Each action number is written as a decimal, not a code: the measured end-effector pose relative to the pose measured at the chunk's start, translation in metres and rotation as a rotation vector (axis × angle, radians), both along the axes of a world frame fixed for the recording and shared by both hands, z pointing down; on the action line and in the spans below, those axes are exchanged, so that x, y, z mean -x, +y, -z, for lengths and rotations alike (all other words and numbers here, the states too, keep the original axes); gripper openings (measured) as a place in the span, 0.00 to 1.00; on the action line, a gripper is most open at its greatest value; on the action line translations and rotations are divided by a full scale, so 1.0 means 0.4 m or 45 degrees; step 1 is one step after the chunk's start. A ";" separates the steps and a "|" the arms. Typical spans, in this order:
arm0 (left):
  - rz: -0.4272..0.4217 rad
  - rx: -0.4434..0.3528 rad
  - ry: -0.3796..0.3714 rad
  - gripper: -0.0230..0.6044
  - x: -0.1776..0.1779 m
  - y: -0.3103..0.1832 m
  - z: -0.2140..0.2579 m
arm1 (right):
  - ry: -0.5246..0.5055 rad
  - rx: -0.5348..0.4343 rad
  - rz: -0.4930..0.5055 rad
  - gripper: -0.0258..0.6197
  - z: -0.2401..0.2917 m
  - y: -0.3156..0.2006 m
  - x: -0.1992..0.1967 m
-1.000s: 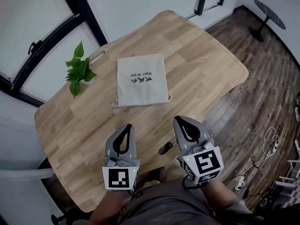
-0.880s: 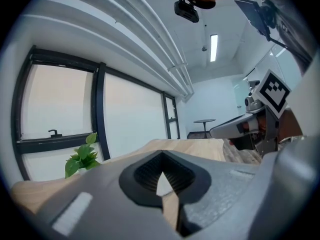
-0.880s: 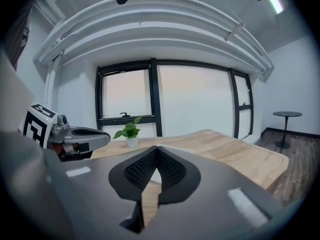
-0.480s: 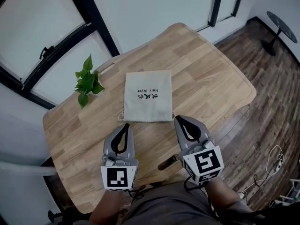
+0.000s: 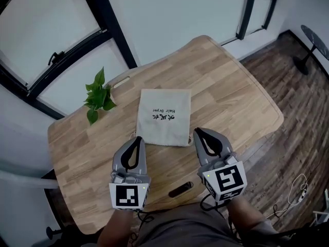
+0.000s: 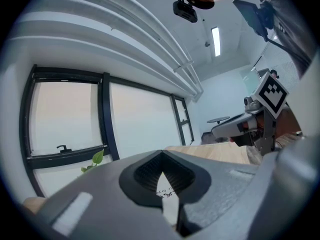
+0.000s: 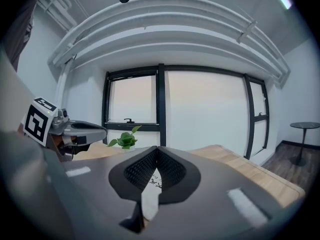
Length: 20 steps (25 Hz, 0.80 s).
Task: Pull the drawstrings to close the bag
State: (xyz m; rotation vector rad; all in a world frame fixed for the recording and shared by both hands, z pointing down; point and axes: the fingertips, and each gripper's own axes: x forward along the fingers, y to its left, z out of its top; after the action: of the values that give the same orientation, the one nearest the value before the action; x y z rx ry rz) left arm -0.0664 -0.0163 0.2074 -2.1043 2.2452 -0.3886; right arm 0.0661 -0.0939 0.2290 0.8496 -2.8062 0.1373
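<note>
A cream bag is lying flat mid-desk while the left gripper and right gripper, both pressed together and empty, are hovering at the desk's near edge, seemingly reaching in; next they likely need to spread and pinch its drawstrings.

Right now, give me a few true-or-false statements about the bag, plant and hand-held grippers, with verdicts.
1. The bag lies flat on the table. True.
2. The left hand-held gripper is shut on the bag. False: its jaws are together with nothing between them.
3. The plant stands right of the bag in the head view. False: it stands left of it.
4. The right hand-held gripper is shut and empty. True.
</note>
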 end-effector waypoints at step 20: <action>0.322 0.486 0.101 0.08 0.296 0.027 -0.486 | 0.402 0.369 -0.140 0.15 -0.493 -0.051 -0.019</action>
State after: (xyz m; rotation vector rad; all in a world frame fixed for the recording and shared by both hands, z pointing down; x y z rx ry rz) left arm -0.1847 -0.0055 0.4019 -2.0179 2.6742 -0.8184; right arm 0.0737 -0.1144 0.4264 0.8687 -2.3745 0.3805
